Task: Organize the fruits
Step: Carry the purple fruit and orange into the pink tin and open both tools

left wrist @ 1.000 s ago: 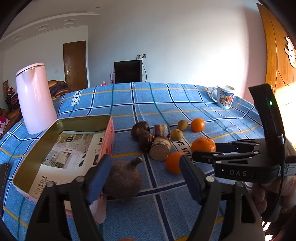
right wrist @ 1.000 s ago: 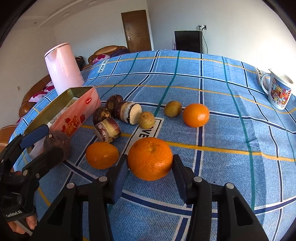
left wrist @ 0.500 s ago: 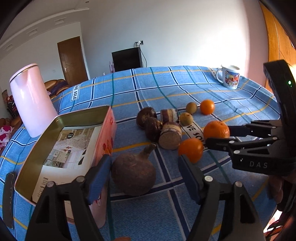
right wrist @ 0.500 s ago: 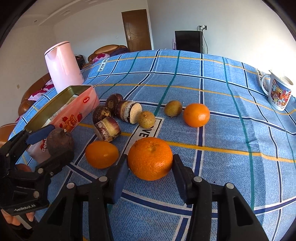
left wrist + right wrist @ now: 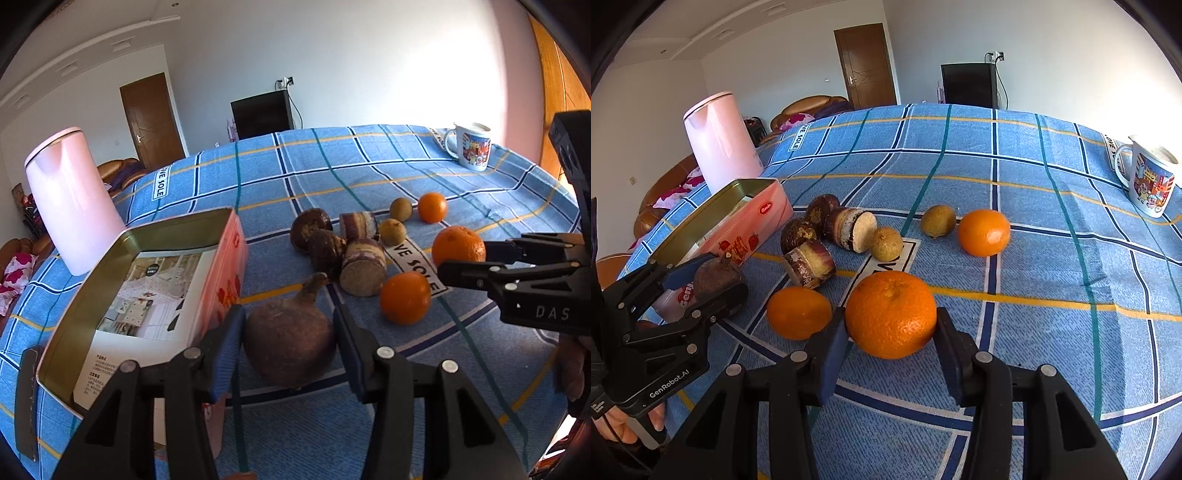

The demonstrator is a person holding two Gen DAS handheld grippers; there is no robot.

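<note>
With the round brown stemmed root [image 5: 290, 345] clamped in the left gripper [image 5: 289, 345] beside the open pink metal tin [image 5: 236, 254], and the large orange [image 5: 891, 314] pinched by the right gripper [image 5: 891, 334], lifting into the tin is judged next.

The desk [image 5: 1052, 266] wears a blue cloth checked with navy, white, teal and yellow lines; three oranges [image 5: 891, 314] are bright orange; the taro [image 5: 290, 343] is dull purple-brown; the tin [image 5: 122, 295] is pink outside, gold inside; the kettle [image 5: 720, 147] pale pink; the mug [image 5: 1148, 181] white with a colourful cartoon print.
</note>
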